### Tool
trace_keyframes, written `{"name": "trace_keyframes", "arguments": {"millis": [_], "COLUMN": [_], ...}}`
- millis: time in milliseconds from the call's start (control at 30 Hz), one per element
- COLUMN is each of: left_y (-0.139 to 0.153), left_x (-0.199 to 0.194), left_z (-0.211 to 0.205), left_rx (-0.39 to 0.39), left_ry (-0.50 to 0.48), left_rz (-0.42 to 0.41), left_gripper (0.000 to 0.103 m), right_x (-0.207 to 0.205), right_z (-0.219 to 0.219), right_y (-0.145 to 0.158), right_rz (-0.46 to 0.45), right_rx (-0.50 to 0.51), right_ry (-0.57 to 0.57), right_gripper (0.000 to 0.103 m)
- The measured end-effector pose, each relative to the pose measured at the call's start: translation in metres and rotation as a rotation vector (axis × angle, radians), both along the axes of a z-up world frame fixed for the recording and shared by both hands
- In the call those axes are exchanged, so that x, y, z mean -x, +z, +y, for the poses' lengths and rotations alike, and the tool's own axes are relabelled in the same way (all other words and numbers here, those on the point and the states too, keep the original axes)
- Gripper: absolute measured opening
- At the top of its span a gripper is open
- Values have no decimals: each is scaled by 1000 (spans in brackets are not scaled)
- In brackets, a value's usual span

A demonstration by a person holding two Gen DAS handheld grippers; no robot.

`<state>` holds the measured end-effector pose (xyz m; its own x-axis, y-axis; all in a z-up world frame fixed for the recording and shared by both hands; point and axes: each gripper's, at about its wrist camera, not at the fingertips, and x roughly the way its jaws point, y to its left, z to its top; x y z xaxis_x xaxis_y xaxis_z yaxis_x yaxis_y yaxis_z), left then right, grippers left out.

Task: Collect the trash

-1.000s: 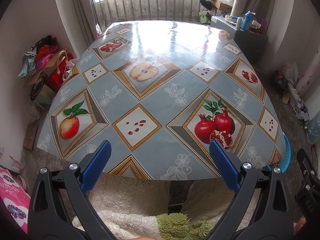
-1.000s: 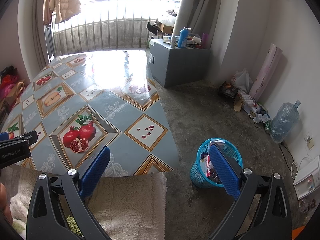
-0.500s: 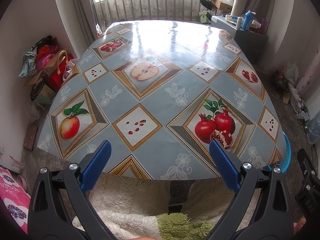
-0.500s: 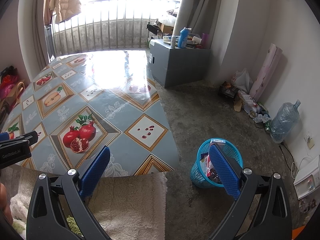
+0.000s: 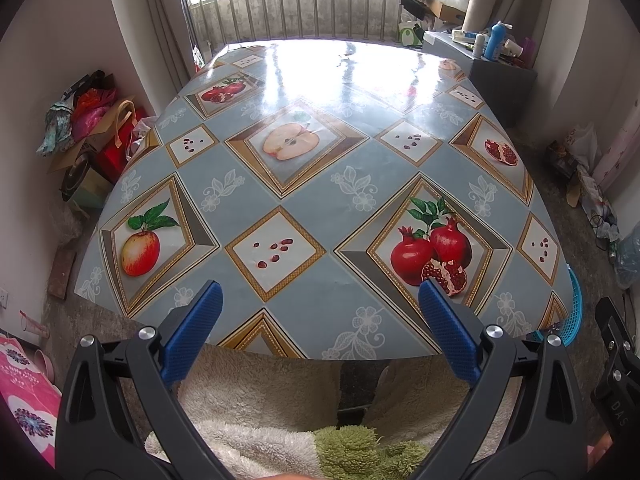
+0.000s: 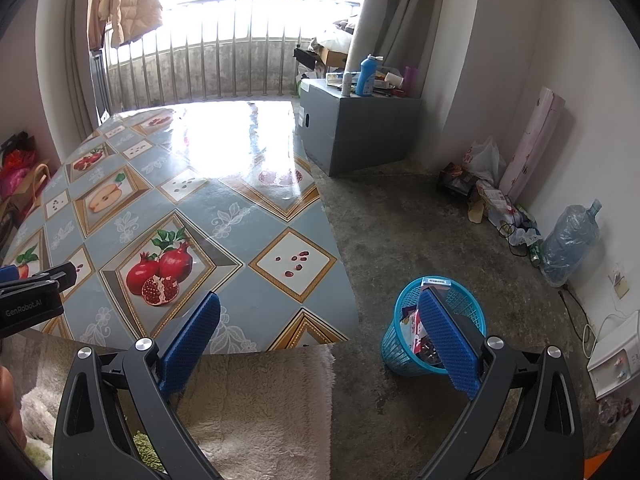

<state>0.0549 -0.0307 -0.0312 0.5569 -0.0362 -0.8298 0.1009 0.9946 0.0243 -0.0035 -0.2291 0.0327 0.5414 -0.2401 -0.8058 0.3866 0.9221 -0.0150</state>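
- Nothing has changed over the last second: both views match the earlier ones, and my tongs hang where they were. I judge the collecting is either finished or paused, since no trash is in reach.
- Nearest, my left tongs [image 5: 318, 322] are spread wide with nothing between the blue pads, hovering over the near edge of the counter [image 5: 320, 184], above my fleecy lap.
- My right tongs [image 6: 320, 334] are likewise released and empty, out at about 3 o'clock from the left pair, over the counter's right corner and the floor.
- The trash sits in the blue basket [image 6: 460, 304] on the floor at 4 o'clock of the counter; wrappers show inside it, partly hidden behind my right pad.
- The left view shows the whole counter, bare of litter, but only a sliver of that blue basket's rim at 4 o'clock.
- The right view alone shows the basket's contents, and farther off, at 2 o'clock along the wall, loose bags [image 6: 486, 160] and a big water bottle [image 6: 572, 240]. Whether those count as trash I cannot tell.
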Motion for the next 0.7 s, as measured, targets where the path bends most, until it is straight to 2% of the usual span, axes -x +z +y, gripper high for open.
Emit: {"name": "trace_keyframes", "arguments": {"millis": [700], "left_y": [-4], "left_x": [6], "left_z": [9], "left_rx": [-3], "left_ry": [10], "left_rz": [9], "left_gripper": [94], "right_x": [-1], "right_z": [0], "right_y": [1], "right_rz": [-1], "right_rx": [-2], "right_ry": [-2], "right_gripper": [96]}}
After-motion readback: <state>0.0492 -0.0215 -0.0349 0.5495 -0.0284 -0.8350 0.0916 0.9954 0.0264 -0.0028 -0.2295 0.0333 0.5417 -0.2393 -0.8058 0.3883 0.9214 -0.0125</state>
